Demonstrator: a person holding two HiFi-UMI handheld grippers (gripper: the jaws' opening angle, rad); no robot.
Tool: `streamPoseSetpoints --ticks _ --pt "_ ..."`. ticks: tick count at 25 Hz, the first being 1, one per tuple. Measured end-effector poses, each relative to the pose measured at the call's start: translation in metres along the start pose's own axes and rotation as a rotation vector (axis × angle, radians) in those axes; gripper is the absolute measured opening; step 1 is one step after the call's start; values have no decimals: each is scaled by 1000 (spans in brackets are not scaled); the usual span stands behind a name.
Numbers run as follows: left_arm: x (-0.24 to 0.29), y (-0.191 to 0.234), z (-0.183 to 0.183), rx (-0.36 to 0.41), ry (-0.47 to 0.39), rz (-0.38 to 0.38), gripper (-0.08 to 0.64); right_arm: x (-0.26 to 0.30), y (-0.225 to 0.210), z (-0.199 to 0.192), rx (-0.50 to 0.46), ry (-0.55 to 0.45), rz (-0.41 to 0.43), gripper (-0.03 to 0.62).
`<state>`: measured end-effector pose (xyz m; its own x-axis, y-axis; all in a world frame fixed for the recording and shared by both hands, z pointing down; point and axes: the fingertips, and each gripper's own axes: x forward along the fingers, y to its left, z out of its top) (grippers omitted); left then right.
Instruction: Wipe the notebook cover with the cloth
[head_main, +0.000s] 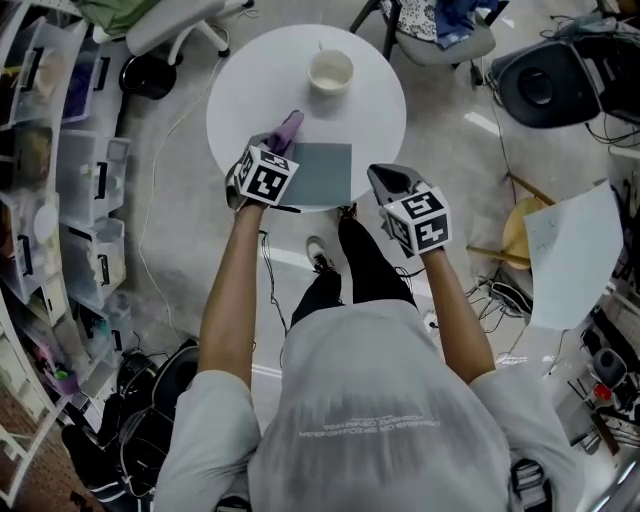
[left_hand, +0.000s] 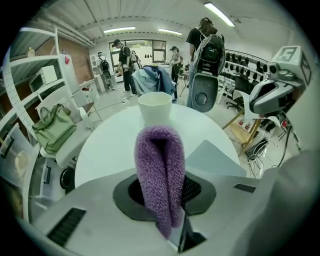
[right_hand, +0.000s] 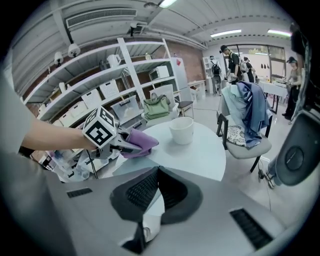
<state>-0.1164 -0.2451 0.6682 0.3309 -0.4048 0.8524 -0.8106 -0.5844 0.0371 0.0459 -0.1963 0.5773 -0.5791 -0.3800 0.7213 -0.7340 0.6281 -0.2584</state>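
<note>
A grey-blue notebook (head_main: 325, 172) lies flat at the near edge of the round white table (head_main: 360, 120). My left gripper (head_main: 281, 141) is shut on a folded purple cloth (head_main: 289, 127), held over the notebook's far left corner. In the left gripper view the cloth (left_hand: 160, 165) stands up between the jaws, with the notebook (left_hand: 212, 157) to its right. My right gripper (head_main: 385, 180) hovers at the table's edge just right of the notebook, shut with nothing in it. The right gripper view shows the cloth (right_hand: 140, 141) and the notebook (right_hand: 131, 166) ahead of its jaws.
A white cup (head_main: 331, 72) stands on the far side of the table. Chairs (head_main: 440, 30) sit beyond it, clear storage bins (head_main: 90, 180) line the left, and a black round device (head_main: 545, 85) and cables lie on the floor at right. People stand far behind.
</note>
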Motion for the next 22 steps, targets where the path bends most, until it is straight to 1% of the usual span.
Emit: streamPoseSetpoints --ticks 6,11,16,22 --pt "23 -22 -14 -19 33 -59 74 6 -11 7 23 -6 8 3" --pt "24 -31 -21 -43 11 -52 74 2 -13 -1 21 3 5 3" --pt "20 -42 -31 -30 8 -69 74 -5 -8 -12 20 7 -4 3" --pt "14 -60 -47 -65 10 -93 74 -15 0 -18 18 -7 -17 3"
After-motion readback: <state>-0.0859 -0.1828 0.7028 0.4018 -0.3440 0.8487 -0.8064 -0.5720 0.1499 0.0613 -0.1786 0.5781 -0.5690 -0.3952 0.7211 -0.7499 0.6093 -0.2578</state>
